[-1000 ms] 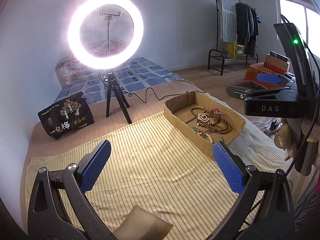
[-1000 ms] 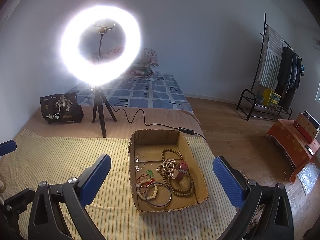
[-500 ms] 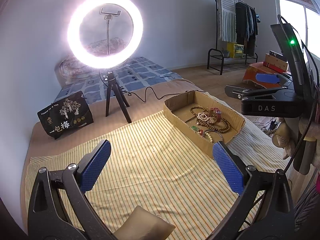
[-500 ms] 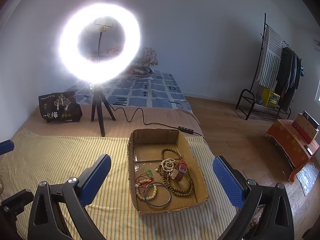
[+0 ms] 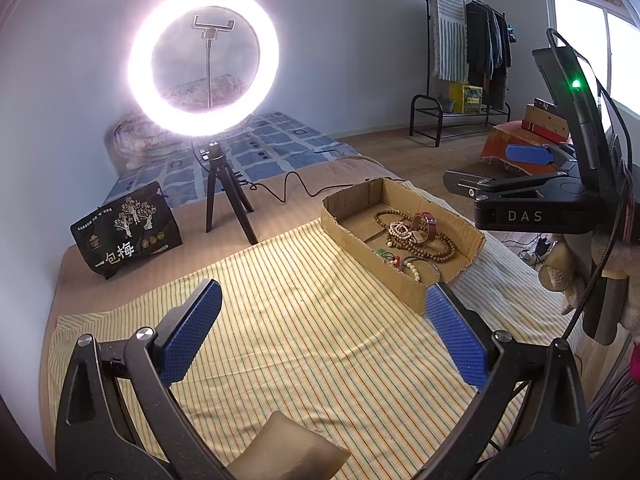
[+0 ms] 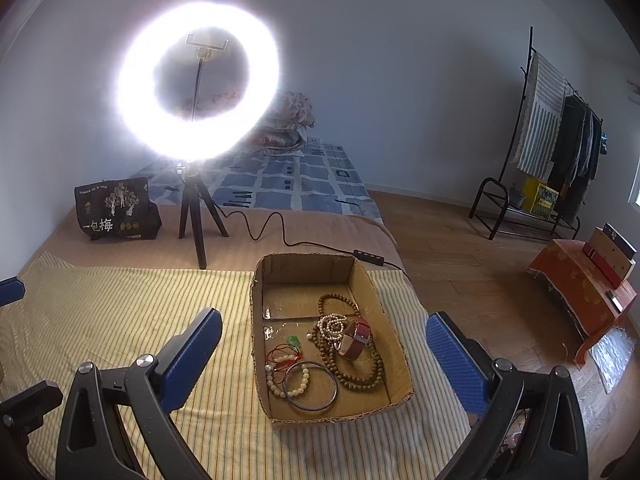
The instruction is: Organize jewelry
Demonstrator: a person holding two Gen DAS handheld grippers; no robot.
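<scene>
A shallow cardboard tray (image 6: 362, 276) (image 5: 348, 200) lies on the yellow striped cloth (image 6: 120, 312) (image 5: 300, 320). In it lie a brown bead necklace (image 6: 360, 376), a pale bead strand (image 6: 332, 324), a red watch strap (image 6: 356, 338), a metal bangle (image 6: 312, 388), a pale bead bracelet (image 6: 294, 384) and a green pendant on red cord (image 6: 294, 341). My right gripper (image 6: 324, 352) is open and empty, above the tray's near end. My left gripper (image 5: 322, 326) is open and empty over the cloth, left of the tray. The right gripper shows in the left wrist view (image 5: 528, 154).
A lit ring light on a tripod (image 6: 196, 84) stands behind the cloth, its cable (image 6: 280, 236) running to the right past the tray. A black printed bag (image 6: 116, 210) stands at the back left. A tan object (image 5: 288, 452) sits under my left gripper. A clothes rack (image 6: 556, 136) is far right.
Both grippers have drifted slightly; the tray and ring light shift a little in view. Both stay open and empty.
</scene>
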